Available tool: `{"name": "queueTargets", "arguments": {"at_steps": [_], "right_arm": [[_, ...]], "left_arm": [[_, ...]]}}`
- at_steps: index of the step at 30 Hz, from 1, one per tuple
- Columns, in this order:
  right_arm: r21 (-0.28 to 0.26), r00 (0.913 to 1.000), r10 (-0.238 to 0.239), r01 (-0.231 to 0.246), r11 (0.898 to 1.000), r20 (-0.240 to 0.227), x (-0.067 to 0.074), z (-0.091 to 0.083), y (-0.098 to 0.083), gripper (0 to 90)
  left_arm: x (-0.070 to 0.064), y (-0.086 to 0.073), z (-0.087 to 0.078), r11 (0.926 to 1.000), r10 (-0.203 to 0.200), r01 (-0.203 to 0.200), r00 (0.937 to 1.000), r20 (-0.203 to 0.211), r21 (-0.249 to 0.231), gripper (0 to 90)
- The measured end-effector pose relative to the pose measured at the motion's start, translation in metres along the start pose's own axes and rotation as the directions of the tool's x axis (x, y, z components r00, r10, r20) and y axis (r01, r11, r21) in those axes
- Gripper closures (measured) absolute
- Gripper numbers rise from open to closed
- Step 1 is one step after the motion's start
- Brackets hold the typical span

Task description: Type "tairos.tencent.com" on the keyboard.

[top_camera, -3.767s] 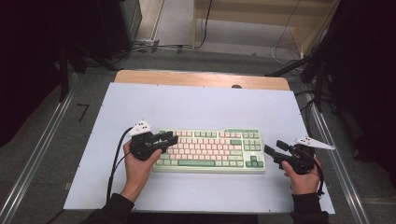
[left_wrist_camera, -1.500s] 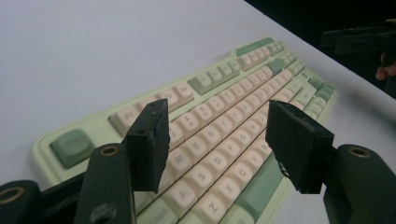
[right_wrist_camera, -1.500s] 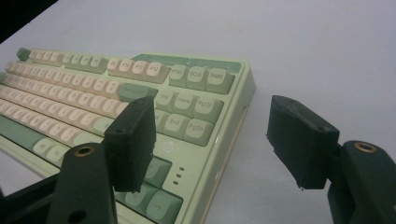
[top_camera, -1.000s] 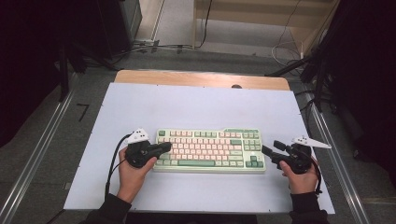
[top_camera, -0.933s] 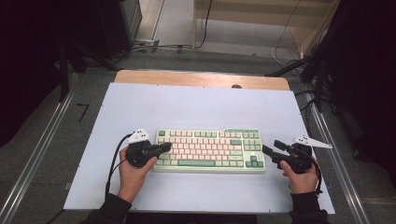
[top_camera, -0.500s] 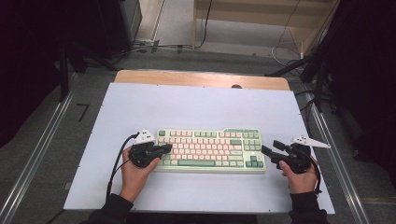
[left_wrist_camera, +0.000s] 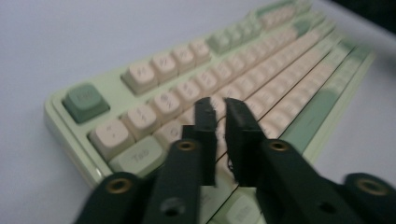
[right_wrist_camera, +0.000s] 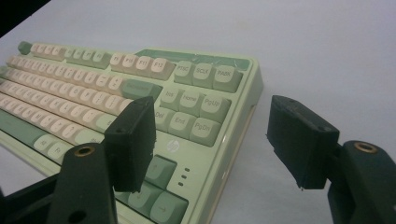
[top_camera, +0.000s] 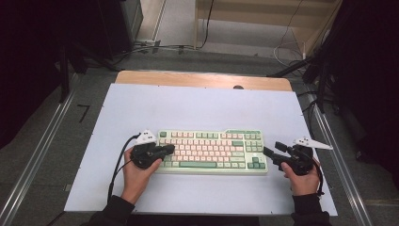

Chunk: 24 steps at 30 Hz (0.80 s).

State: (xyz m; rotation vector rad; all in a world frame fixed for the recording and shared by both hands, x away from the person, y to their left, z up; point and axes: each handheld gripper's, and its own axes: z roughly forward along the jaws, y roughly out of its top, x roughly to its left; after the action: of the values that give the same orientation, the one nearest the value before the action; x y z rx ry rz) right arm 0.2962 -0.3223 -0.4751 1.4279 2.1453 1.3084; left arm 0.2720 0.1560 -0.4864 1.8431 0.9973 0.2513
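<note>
A pale green keyboard [top_camera: 211, 150] with cream and dark green keys lies across the middle of the white table top. My left gripper [top_camera: 168, 149] hovers low over its left end. In the left gripper view the jaws [left_wrist_camera: 220, 105] stand a narrow gap apart above the cream keys [left_wrist_camera: 154, 93]. They have just been opening, and nothing is between them. My right gripper [top_camera: 272, 148] sits just off the keyboard's right end. In the right gripper view its jaws [right_wrist_camera: 212, 116] are wide open on either side of the keyboard's right corner [right_wrist_camera: 187, 93], touching nothing.
The white sheet [top_camera: 197, 108] covers a wooden table whose far edge [top_camera: 202, 79] shows bare. Metal rails [top_camera: 42, 146] run along both sides. Cables lie on the floor beyond the table. A black cable [top_camera: 117, 165] trails from the left gripper.
Since the oldest frame the left gripper has dropped slightly toward the keyboard's left end, its jaws drawn closer together. Over the last second both hands have kept still.
</note>
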Motion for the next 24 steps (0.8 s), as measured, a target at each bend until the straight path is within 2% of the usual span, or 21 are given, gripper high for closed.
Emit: {"name": "queueTargets", "arguments": {"at_steps": [1,2,3,4,5,6,7,8,9,11,16,22,24], "right_arm": [[0.0,1.0,-0.003,0.003,1.0,-0.001,0.0,0.0,0.0,31.0],[0.0,1.0,-0.004,0.004,1.0,-0.002,0.001,-0.001,0.0,31.0],[0.0,1.0,-0.004,0.004,1.0,-0.002,0.001,-0.001,0.0,31.0],[-0.004,1.0,-0.004,0.004,1.0,-0.002,0.0,-0.001,0.0,31.0],[-0.005,1.0,0.001,-0.001,1.0,-0.002,0.0,-0.002,0.0,31.0],[-0.008,1.0,0.001,-0.001,1.0,-0.002,0.0,-0.001,0.0,31.0],[-0.01,1.0,0.002,-0.002,1.0,-0.003,0.001,-0.001,0.001,31.0],[-0.009,1.0,0.004,-0.004,1.0,-0.003,0.001,0.0,0.002,31.0],[-0.012,1.0,0.005,-0.005,1.0,-0.007,0.003,0.001,0.002,31.0],[-0.01,0.9999,-0.003,0.003,1.0,-0.016,0.008,0.004,0.004,31.0],[0.002,0.9989,-0.029,0.029,1.0,-0.038,0.019,0.014,0.008,31.0],[0.008,0.9969,-0.051,0.052,0.999,-0.06,0.03,0.023,0.012,31.0],[0.011,0.9957,-0.063,0.064,0.998,-0.069,0.035,0.026,0.014,31.0]], "left_arm": [[0.0,0.0,0.0,1.0,0.0,0.0,1.0,0.0,0.0,75.8],[0.0,0.002,-0.009,0.9972,-0.018,0.019,0.9998,0.007,-0.072,70.7],[0.0,0.002,-0.009,0.9972,-0.018,0.019,0.9998,0.007,-0.072,66.5],[0.002,0.002,-0.014,0.9922,-0.035,0.035,0.9994,0.001,-0.12,61.5],[0.002,0.002,-0.014,0.9922,-0.035,0.035,0.9994,0.001,-0.12,55.0],[0.006,0.0,-0.014,0.9897,-0.065,0.063,0.9978,-0.013,-0.129,50.4],[0.006,0.0,-0.014,0.9897,-0.065,0.063,0.9978,-0.013,-0.129,49.8],[0.011,-0.003,-0.015,0.9857,-0.1,0.098,0.9949,-0.008,-0.137,49.5],[0.011,-0.003,-0.015,0.9857,-0.1,0.098,0.9949,-0.008,-0.137,48.2],[0.014,-0.003,-0.018,0.9793,-0.129,0.126,0.9917,-0.007,-0.158,47.2],[0.015,-0.004,-0.017,0.9809,-0.125,0.121,0.992,-0.017,-0.152,46.4],[0.015,-0.004,-0.017,0.979,-0.129,0.124,0.9914,-0.021,-0.161,46.1],[0.016,-0.005,-0.016,0.9812,-0.124,0.119,0.9919,-0.025,-0.152,46.1]]}}
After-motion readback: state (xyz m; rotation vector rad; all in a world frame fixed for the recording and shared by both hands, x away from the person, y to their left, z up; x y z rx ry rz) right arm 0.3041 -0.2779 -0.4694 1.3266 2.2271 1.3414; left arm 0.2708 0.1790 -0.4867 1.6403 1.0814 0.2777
